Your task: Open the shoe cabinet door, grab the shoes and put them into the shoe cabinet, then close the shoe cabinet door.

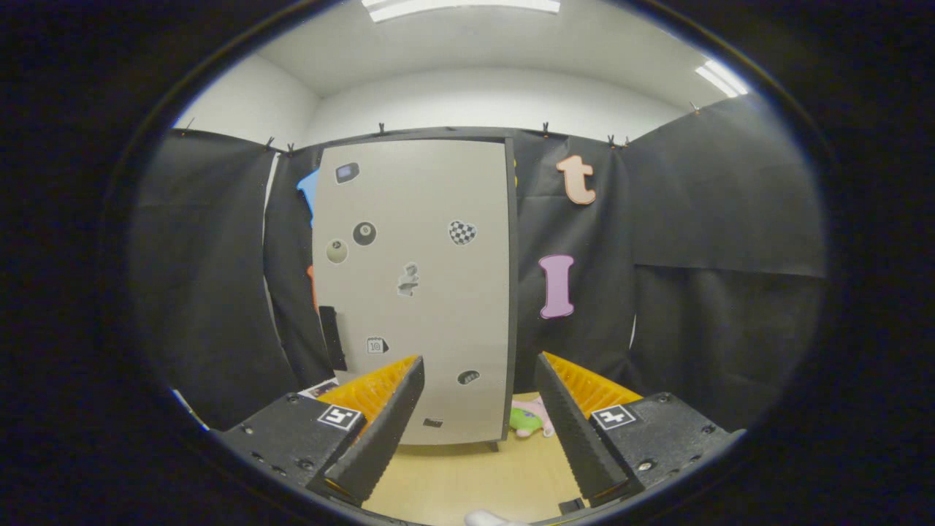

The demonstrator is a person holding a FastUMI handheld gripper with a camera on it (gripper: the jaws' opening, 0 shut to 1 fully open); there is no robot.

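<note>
Claw (478,380) spread, empty, facing shut cabinet door (416,292). Rigid panel, likely light; dark handle (332,337) at door's left edge best hold. Soft shoes (532,420) right of door.

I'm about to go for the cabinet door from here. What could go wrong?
1. The cabinet door looks shut, and its dark handle sits at the far left edge, off to the side of the open gripper; heading straight in would likely hit flat panel.
2. Pink and green shoes lie on the floor right beside the cabinet's base, so a low approach might nudge them.
</note>
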